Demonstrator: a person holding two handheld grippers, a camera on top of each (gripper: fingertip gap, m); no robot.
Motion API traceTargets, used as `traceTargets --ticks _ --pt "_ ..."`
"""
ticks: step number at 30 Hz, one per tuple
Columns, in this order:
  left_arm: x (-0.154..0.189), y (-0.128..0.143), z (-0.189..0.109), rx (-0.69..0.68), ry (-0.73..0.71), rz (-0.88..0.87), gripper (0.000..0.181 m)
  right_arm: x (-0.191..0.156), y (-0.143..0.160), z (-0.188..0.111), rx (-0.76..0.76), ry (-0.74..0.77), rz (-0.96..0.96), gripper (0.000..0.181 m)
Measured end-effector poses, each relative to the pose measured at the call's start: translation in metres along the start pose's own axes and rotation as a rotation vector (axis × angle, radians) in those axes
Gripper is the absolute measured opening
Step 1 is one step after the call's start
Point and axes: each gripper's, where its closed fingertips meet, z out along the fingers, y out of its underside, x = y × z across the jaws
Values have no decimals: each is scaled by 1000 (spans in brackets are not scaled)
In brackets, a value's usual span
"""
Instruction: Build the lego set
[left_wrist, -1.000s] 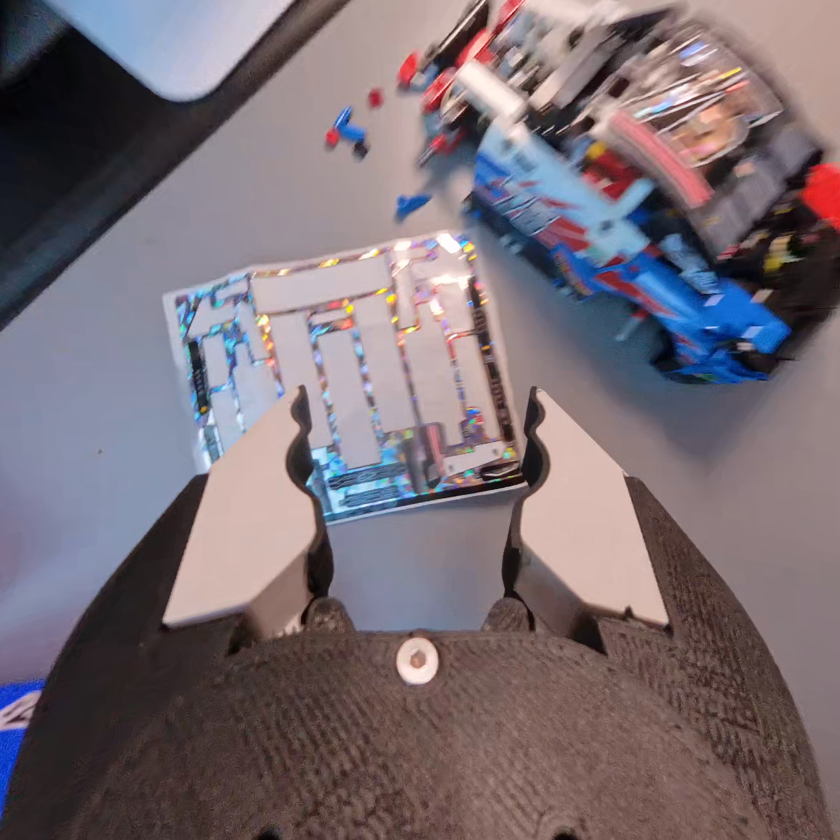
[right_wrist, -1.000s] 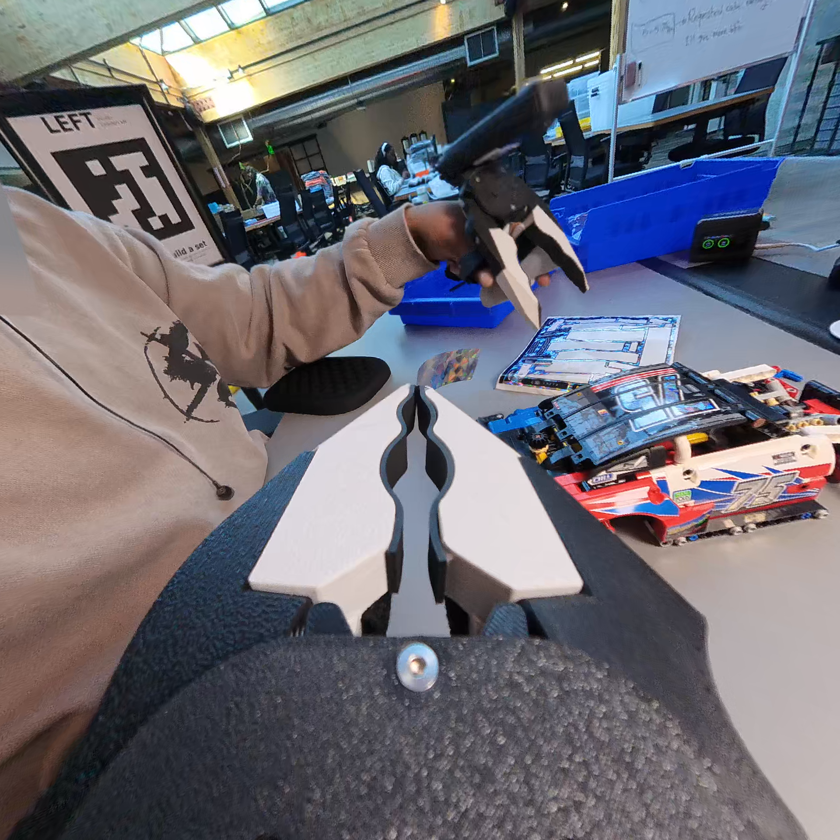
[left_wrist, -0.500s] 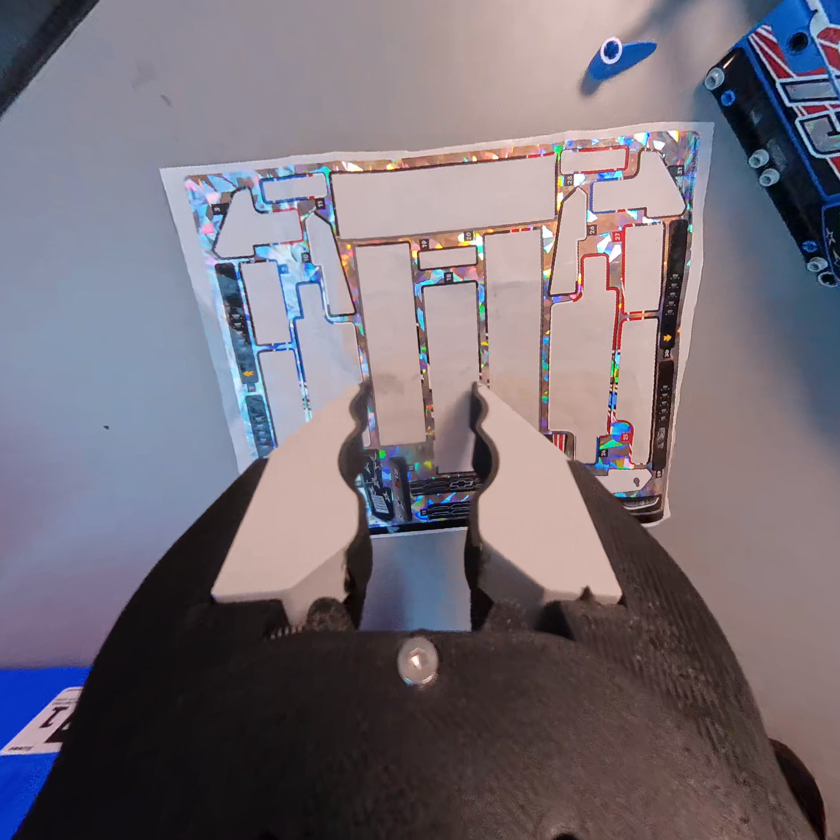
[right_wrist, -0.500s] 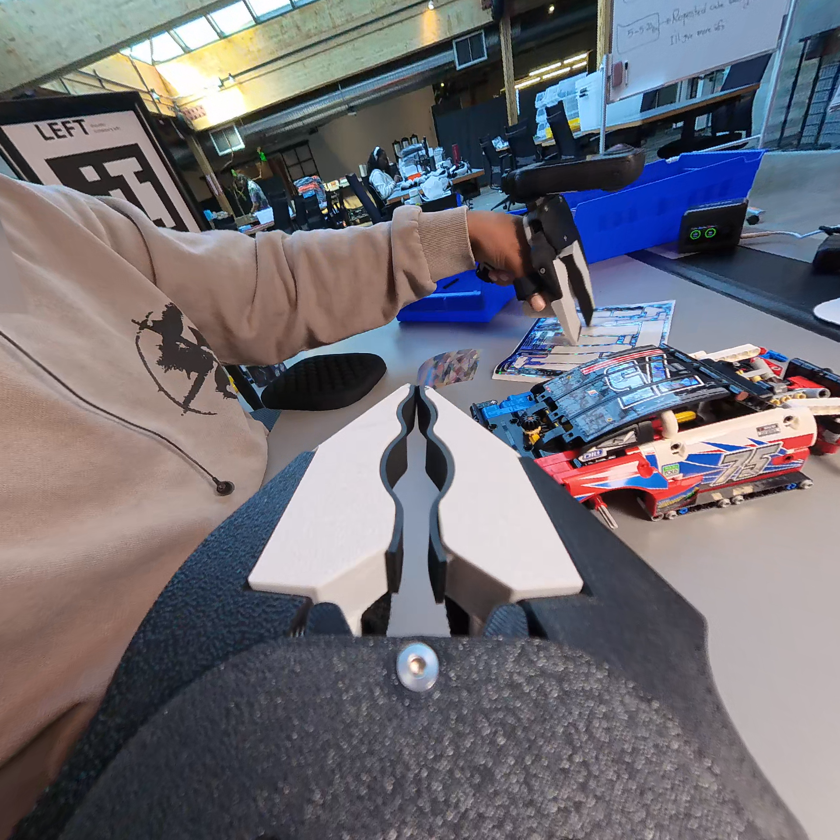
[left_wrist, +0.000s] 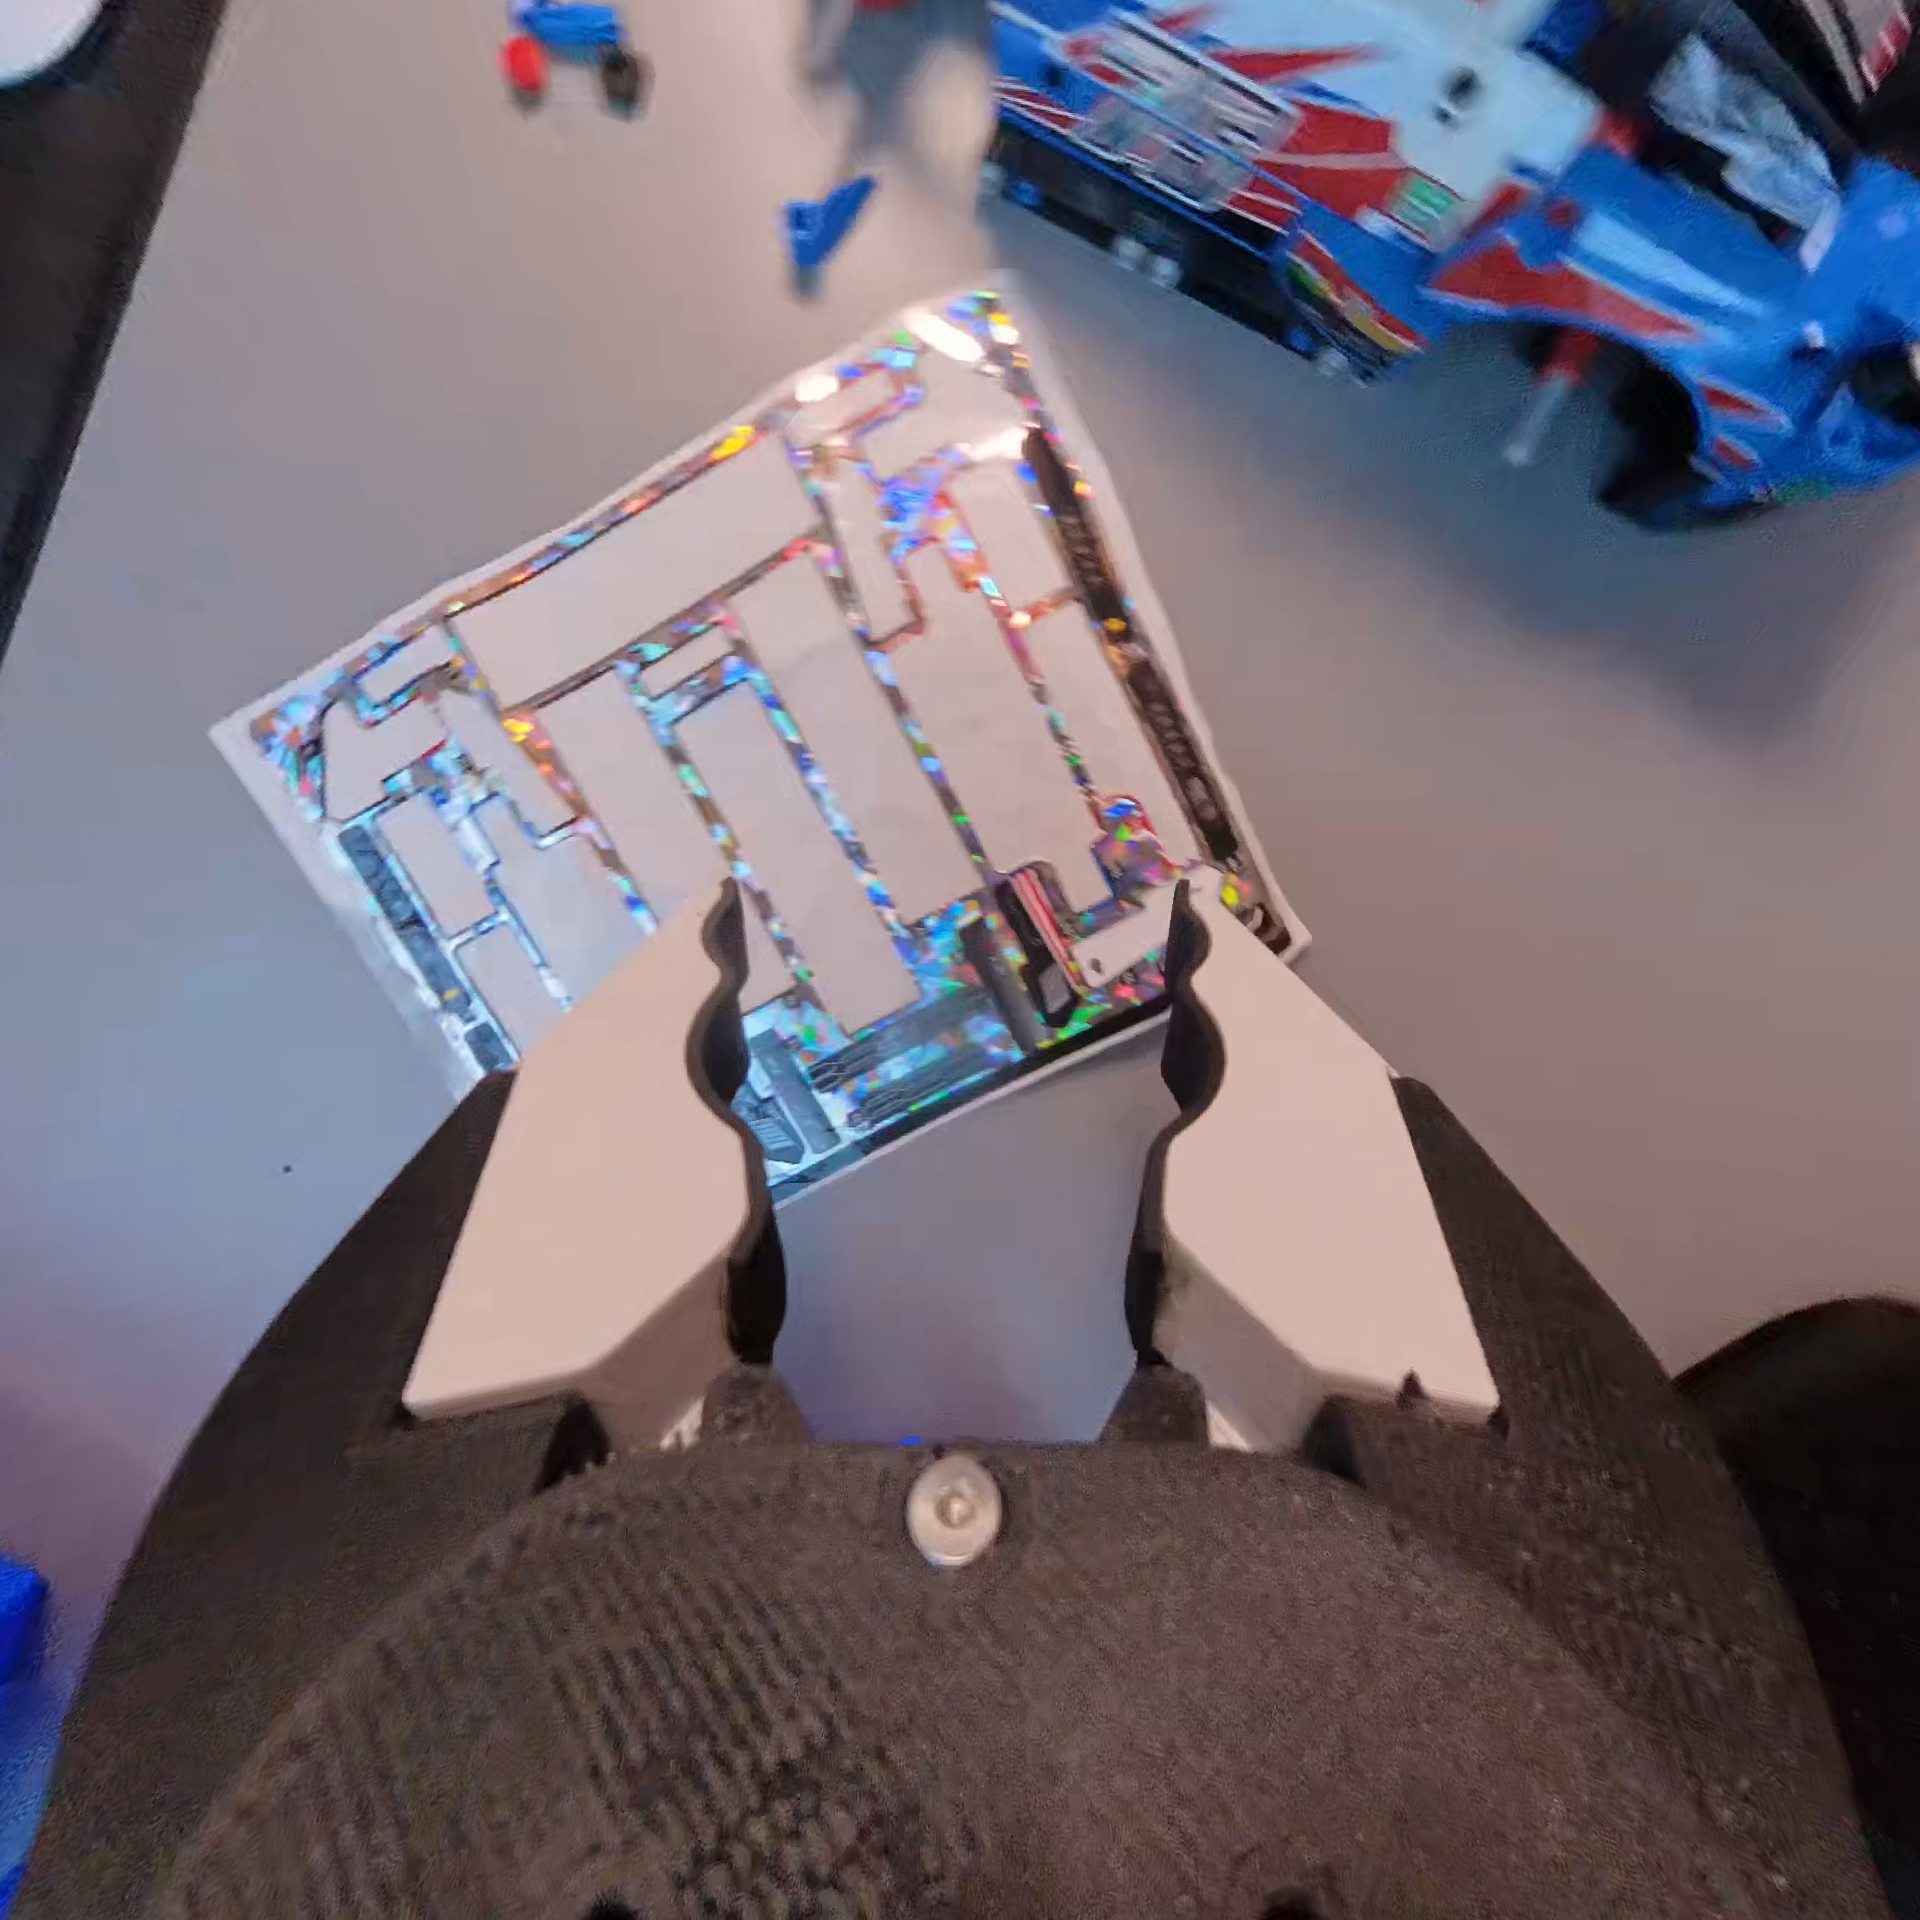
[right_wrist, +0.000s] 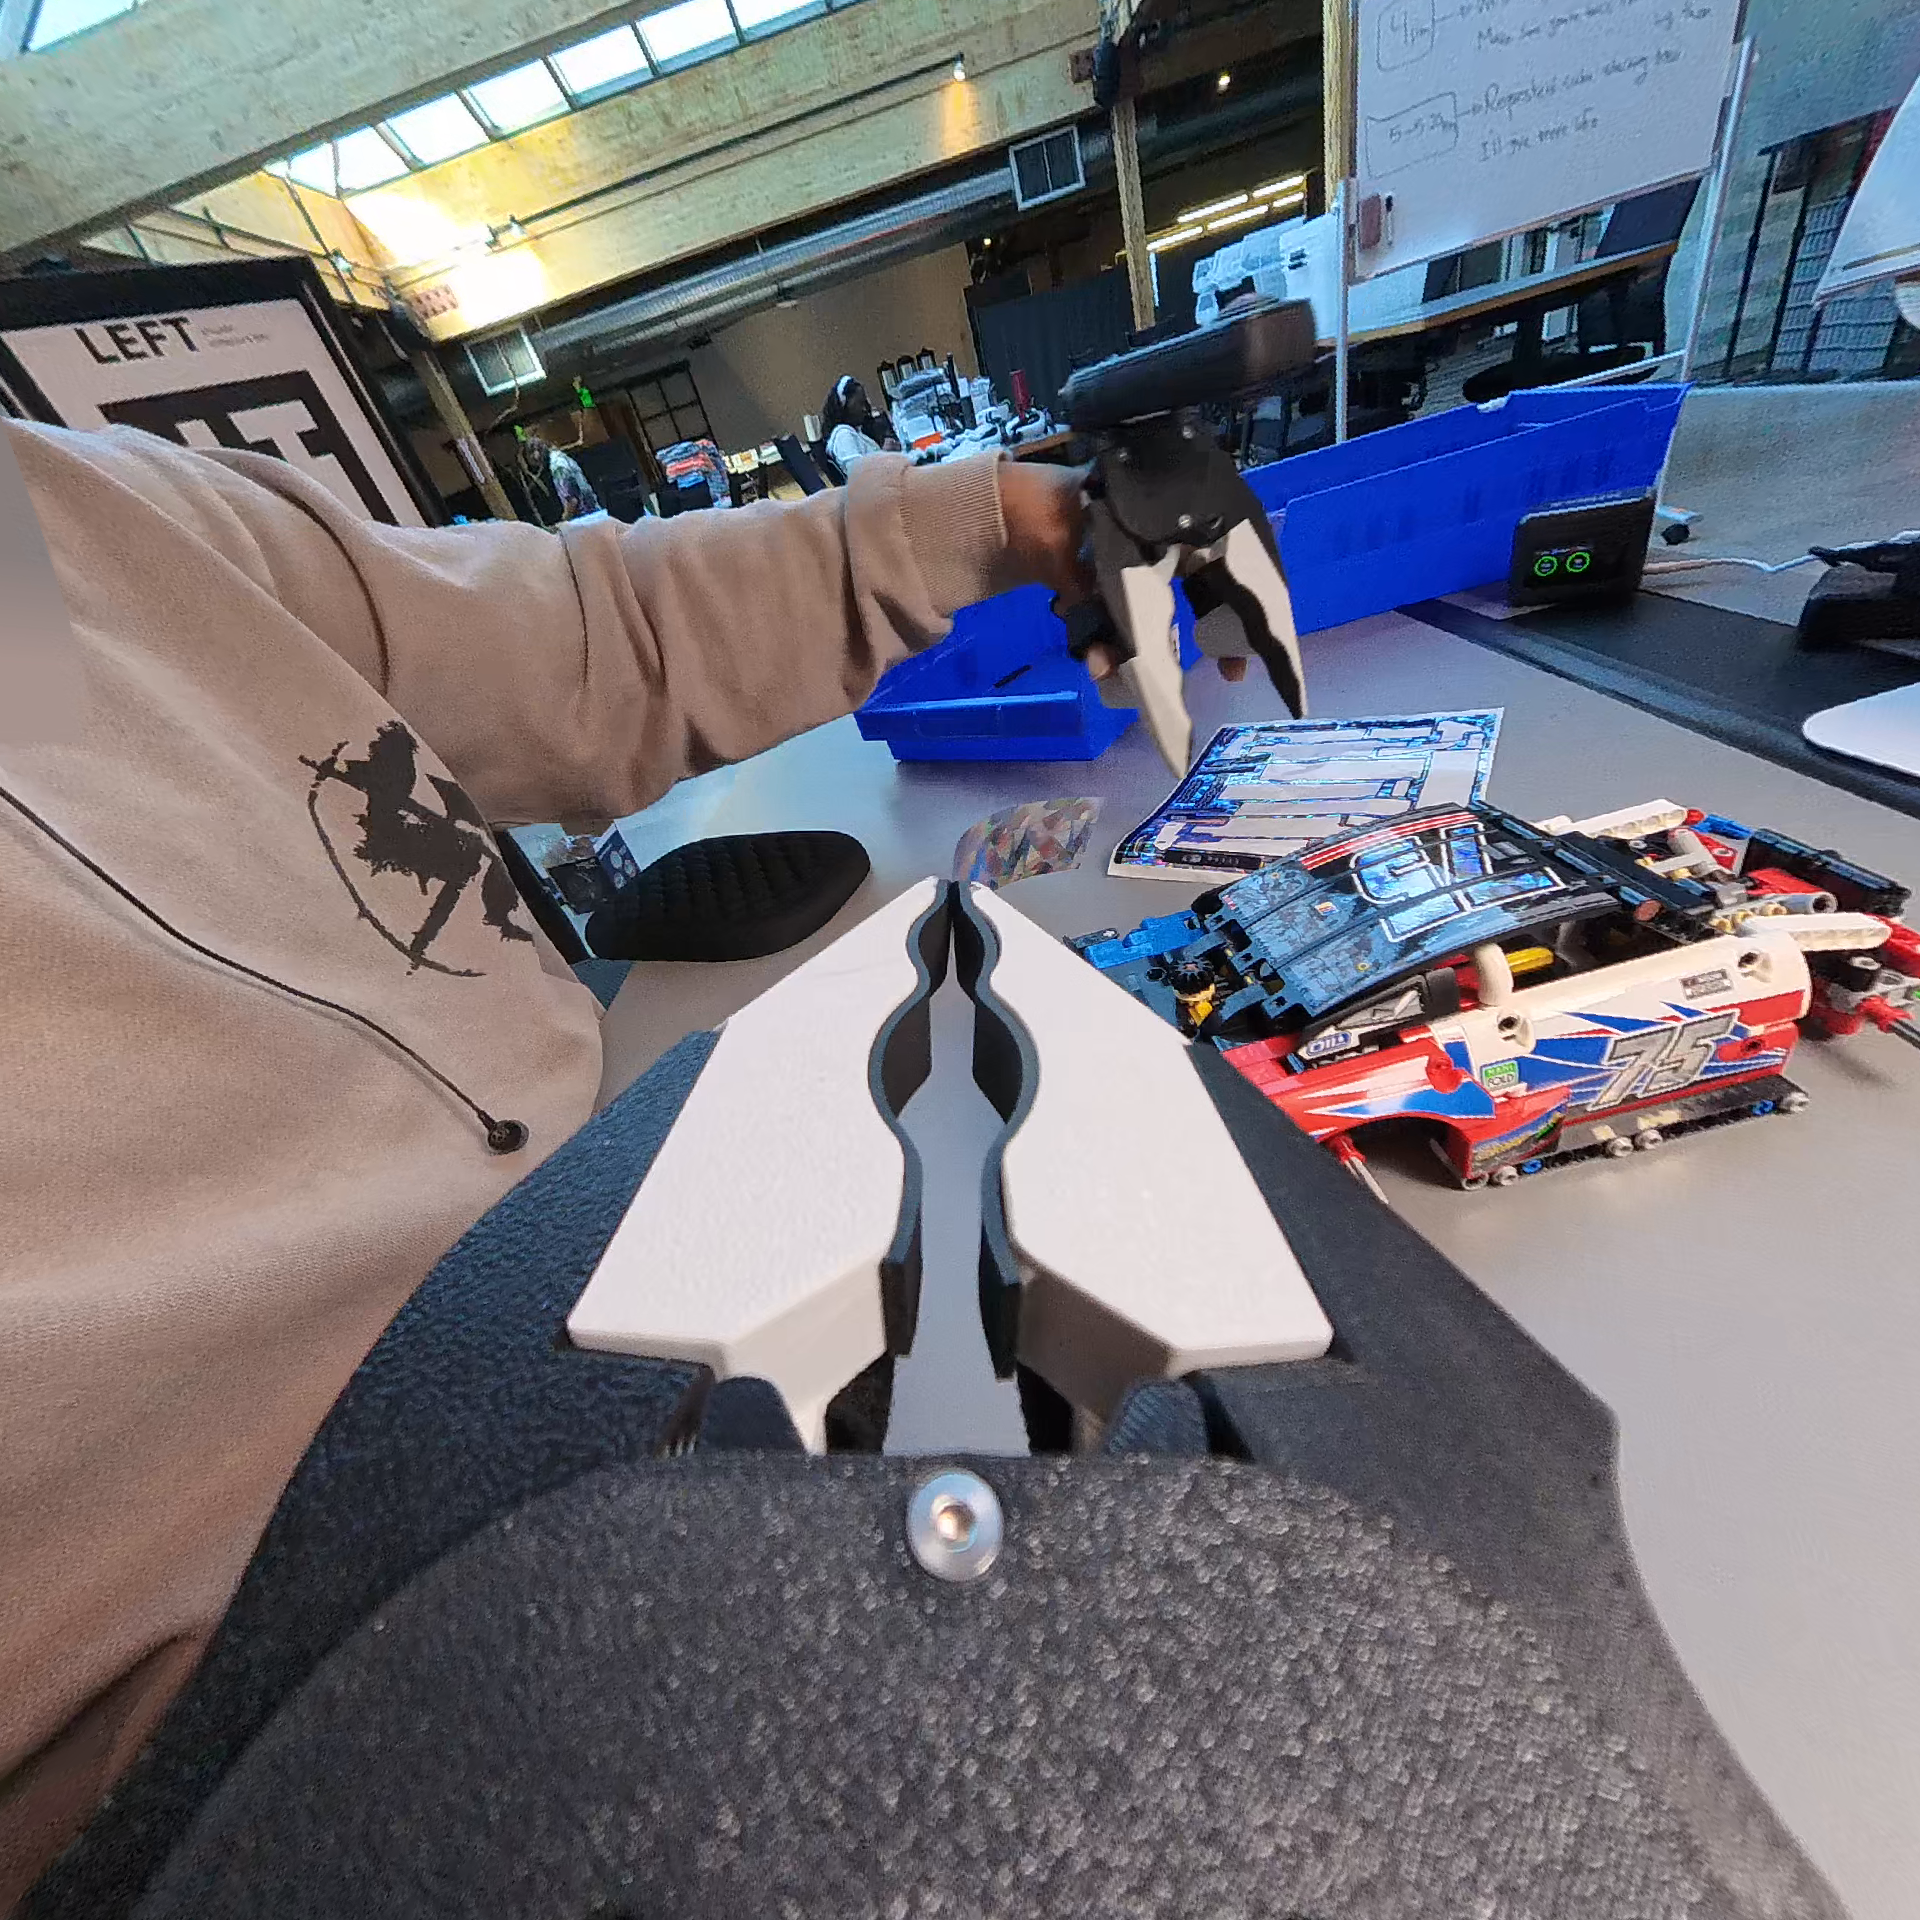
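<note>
A red, white and blue lego race car (right_wrist: 1538, 997) sits on the grey table, right of centre; it also shows blurred at the top right of the left wrist view (left_wrist: 1455, 229). A holographic sticker sheet (left_wrist: 769, 748) lies flat in front of it, also in the right wrist view (right_wrist: 1320, 779). My left gripper (left_wrist: 951, 904) is open and empty, hovering above the sheet's near edge; it shows from outside in the right wrist view (right_wrist: 1231, 727). My right gripper (right_wrist: 954, 894) is shut and empty, held near the person's body, left of the car.
Loose blue and red lego pieces (left_wrist: 821, 223) lie beyond the sheet. A small holographic scrap (right_wrist: 1023, 836) and a black oval pad (right_wrist: 727, 894) lie on the table. Blue bins (right_wrist: 1455, 509) stand at the back. A dark strip (left_wrist: 62, 260) borders the table's left side.
My left gripper has opened wide from nearly closed, lifted away from the sticker sheet and turned, so the sheet now looks tilted and the car is back in view. The right gripper has not moved.
</note>
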Motion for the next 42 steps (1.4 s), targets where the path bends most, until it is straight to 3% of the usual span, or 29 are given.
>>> traceTargets --ticks 1,5,8,16,18,19,22,27,36,39,42 --pt "16 4 1 -3 -21 103 81 0 -1 -1 2 3 -4 0" --pt "52 22 14 32 -203 447 73 3 -5 -6 22 12 -2 0" --pt "53 20 11 79 -330 567 68 5 -5 -6 32 14 8 0" --pt "43 26 14 39 -360 627 43 2 -8 -5 39 15 -2 0" --pt "34 27 18 16 -400 642 24 2 -8 -5 41 15 1 0" --pt "27 31 22 -25 -433 664 0 2 -8 -5 41 15 2 0" --pt "6 26 20 -27 -522 639 0 1 -10 -6 47 15 -4 0" --pt "-29 -20 -32 89 -661 620 0 2 -14 -10 70 12 5 0" --pt "-138 -117 -189 146 -1236 808 0 7 -12 -13 75 21 21 0" --pt "-156 -121 -191 112 -1269 888 0 10 -9 -13 69 26 30 0" --pt "-165 -99 -141 74 -1144 889 0 12 -8 -13 67 28 37 0"
